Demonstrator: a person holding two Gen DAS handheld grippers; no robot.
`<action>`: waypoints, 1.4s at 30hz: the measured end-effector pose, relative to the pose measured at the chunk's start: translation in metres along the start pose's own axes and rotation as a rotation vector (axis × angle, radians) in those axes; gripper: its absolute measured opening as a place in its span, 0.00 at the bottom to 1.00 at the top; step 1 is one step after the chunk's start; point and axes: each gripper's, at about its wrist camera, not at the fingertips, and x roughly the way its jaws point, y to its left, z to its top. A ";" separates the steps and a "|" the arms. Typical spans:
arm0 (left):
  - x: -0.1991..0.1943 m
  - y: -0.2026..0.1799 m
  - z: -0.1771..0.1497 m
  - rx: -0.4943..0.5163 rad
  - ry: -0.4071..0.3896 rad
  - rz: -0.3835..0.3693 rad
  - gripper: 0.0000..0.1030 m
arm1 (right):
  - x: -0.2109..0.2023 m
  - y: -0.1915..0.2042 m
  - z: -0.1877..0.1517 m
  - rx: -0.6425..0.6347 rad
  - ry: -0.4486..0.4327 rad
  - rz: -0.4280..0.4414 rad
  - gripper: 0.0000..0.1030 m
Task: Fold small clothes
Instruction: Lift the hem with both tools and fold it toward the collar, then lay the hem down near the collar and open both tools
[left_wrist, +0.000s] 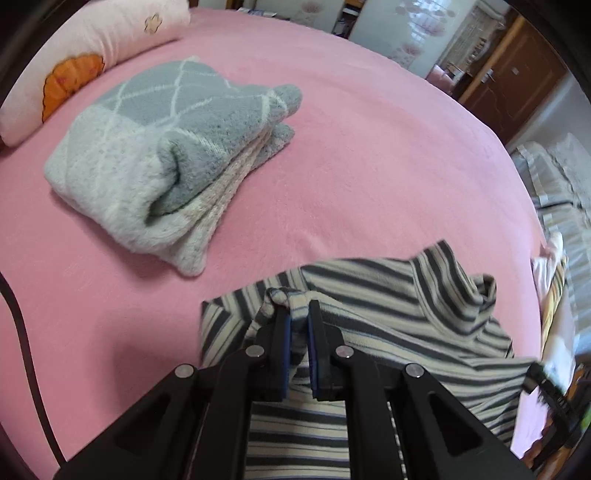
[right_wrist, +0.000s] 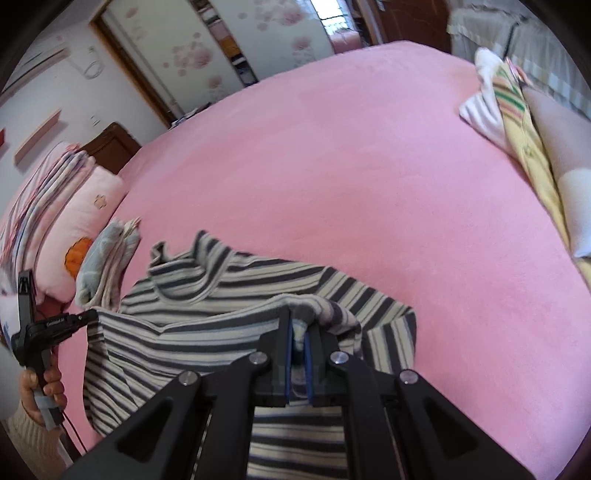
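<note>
A grey-and-cream striped top (left_wrist: 388, 306) lies on the pink bed, its turtleneck collar pointing away. My left gripper (left_wrist: 298, 314) is shut on a bunched edge of the top at its left side. My right gripper (right_wrist: 300, 328) is shut on another bunched edge of the same striped top (right_wrist: 221, 295) at its right side. Both hold the cloth lifted a little above the bed. The left gripper also shows at the left of the right wrist view (right_wrist: 86, 316), with a hand on its handle.
A folded grey-and-white knit sweater (left_wrist: 166, 155) lies on the pink bed sheet (left_wrist: 369, 166) to the far left. A pink pillow (left_wrist: 85, 51) lies behind it. A pile of yellow and white clothes (right_wrist: 517, 122) sits at the bed's right edge.
</note>
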 end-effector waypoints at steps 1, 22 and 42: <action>0.007 0.002 0.003 -0.030 0.015 -0.007 0.06 | 0.004 -0.005 0.002 0.023 0.003 0.006 0.05; 0.029 0.048 0.027 -0.271 -0.054 -0.046 0.22 | 0.014 -0.034 0.038 0.229 -0.096 -0.069 0.45; 0.005 -0.006 -0.101 0.532 0.079 0.059 0.24 | 0.031 0.088 -0.041 -0.438 0.115 -0.128 0.08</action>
